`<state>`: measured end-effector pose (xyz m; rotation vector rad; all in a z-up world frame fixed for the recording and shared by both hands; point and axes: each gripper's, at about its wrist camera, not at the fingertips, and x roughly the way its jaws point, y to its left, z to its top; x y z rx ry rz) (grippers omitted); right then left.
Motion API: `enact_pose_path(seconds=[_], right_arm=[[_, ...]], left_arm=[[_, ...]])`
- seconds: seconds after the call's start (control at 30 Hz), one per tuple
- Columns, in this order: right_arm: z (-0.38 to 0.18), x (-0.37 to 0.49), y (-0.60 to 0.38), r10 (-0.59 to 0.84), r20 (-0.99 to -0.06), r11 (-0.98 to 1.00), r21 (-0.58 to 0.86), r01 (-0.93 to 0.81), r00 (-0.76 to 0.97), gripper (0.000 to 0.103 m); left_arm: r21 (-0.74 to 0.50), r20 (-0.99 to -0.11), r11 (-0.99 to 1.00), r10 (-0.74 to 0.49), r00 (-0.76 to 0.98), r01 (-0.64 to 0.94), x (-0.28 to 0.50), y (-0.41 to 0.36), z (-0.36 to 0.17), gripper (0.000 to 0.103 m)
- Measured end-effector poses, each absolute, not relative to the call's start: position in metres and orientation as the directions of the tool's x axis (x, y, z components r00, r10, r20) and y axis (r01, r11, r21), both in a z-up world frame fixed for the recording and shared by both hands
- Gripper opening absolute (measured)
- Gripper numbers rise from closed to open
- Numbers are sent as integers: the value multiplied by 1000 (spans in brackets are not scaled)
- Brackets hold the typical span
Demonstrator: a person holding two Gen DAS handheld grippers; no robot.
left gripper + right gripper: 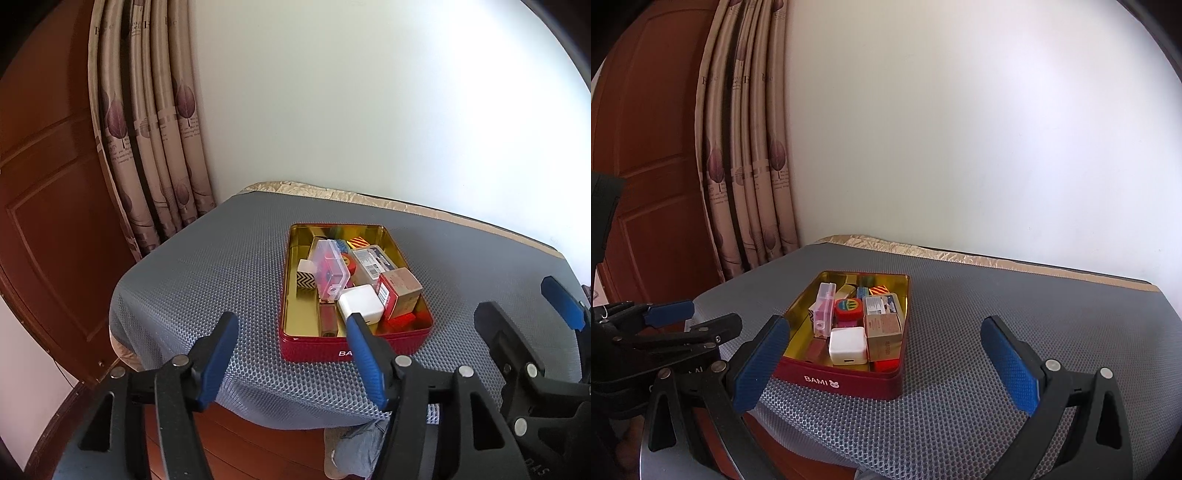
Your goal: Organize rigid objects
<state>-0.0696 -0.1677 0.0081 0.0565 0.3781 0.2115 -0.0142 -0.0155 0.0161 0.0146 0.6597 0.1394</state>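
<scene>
White wall, patterned curtain (pixel 155 122) and brown wooden door (pixel 48 177) back a table under a grey honeycomb mat (pixel 221 266). We see nothing loose on that mat. Going left to right, our left gripper (pixel 291 326) hangs at six o'clock of the red rectangular tin with a gold inside (pixel 314 349), its blue pads spread with nothing between them. Packed in the tin are a clear plastic case (pixel 330 269), a white square charger (pixel 360 304) at its near edge, and a brown cardboard box (pixel 402 290) at three o'clock of the charger. Our right gripper (pixel 884 363) stands at five o'clock of the tin, spread wide and empty. We judge the gathering essentially done; at most tidying inside remains.
</scene>
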Motion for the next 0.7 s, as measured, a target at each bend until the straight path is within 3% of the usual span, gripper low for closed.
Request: enact_pose_path(seconds=[0.1, 0.23, 0.7], right_arm=[[8, -69, -168, 220, -355, 975, 94, -199, 909, 103], [7, -68, -170, 215, -356, 976, 101, -191, 909, 103], [4, -66, -166, 217, -369, 976, 92, -197, 904, 103]], left_arm=[[59, -593, 990, 136, 793, -126, -18, -18, 19, 64], [65, -586, 989, 146, 797, -133, -20, -17, 21, 74], [8, -619, 991, 108, 778, -132, -16, -7, 18, 75]])
